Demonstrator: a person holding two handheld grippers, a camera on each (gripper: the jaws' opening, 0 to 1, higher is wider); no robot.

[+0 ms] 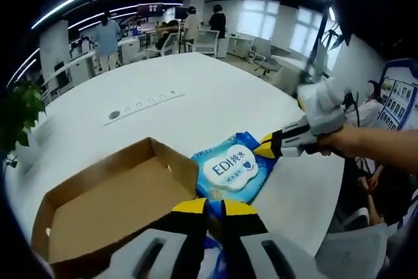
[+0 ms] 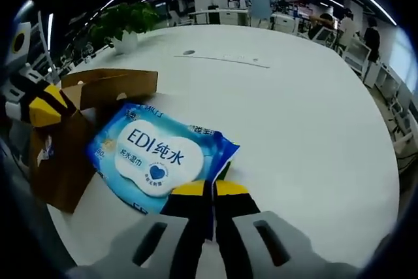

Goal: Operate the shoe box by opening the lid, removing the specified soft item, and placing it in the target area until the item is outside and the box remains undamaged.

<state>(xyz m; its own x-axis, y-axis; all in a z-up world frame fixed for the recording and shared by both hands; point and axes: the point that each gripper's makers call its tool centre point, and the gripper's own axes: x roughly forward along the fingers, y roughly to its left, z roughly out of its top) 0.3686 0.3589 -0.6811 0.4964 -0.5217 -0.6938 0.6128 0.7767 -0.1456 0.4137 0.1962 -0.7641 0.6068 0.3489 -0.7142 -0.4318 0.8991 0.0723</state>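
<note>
— Wipes (image 2: 154, 157), that's the soft thing: a blue pack marked "EDI", lying flat on the white bench (image 2: 307, 115), just beside the cardboard shoe box (image 1: 111, 207).

— Outside the box, then?

— Yes. In the left gripper view the pack (image 1: 233, 171) sits at centre, touching the box's right-hand corner, and the box stands open at lower left with its brown floor bare.

— And the right gripper (image 2: 209, 189)?

— Bottom centre of its own view, yellow tips pressed together on the pack's near edge; a thin strip of blue film runs up between them. In the left gripper view it (image 1: 268, 146) comes in from the right, held by a person's hand (image 1: 339, 142), tips at the pack's far corner.

— The left gripper (image 1: 209, 208)?

— Bottom centre of its view, jaws drawn close, over the box's near corner and the pack's edge. Whether it pinches anything, I cannot tell. In the right gripper view it (image 2: 39, 106) shows at the left edge, above the box wall (image 2: 114, 89).

— Anything else?

— A potted plant (image 2: 124, 24) at upper left, people standing at desks beyond.
</note>
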